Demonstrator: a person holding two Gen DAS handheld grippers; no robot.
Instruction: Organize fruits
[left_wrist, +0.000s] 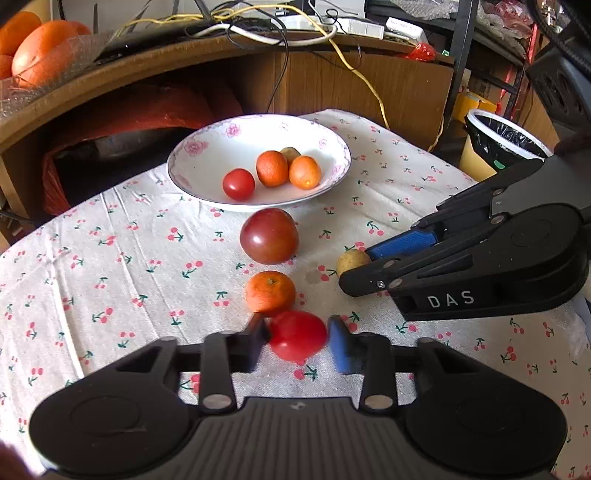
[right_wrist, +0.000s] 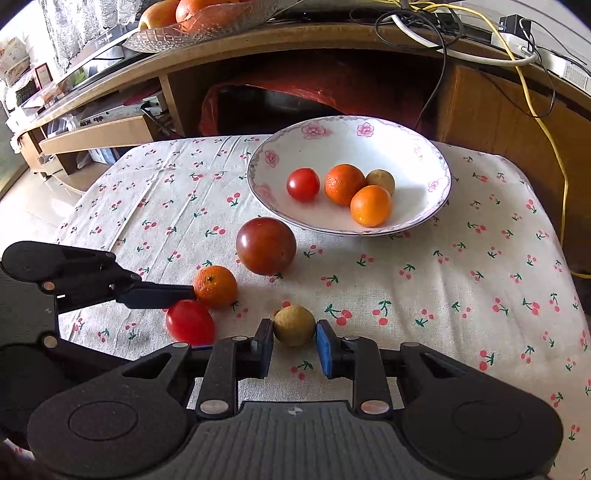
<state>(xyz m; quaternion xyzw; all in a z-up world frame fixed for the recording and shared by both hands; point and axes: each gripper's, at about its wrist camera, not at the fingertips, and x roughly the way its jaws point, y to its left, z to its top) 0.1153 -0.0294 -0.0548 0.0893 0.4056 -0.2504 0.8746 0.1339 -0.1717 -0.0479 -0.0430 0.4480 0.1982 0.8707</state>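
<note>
Cherry-print cloth covers the counter (right_wrist: 461, 266). Between the left gripper's (left_wrist: 297, 338) fingers sits a small red tomato (left_wrist: 297, 334), pinched; the right gripper (right_wrist: 294, 339) brackets a tan fruit (right_wrist: 294, 325), the blue pad apparently just short of contact. Squeeze gently (tomatoes bruise), lift straight, then carry ahead to the bowl (right_wrist: 439, 162).
</note>
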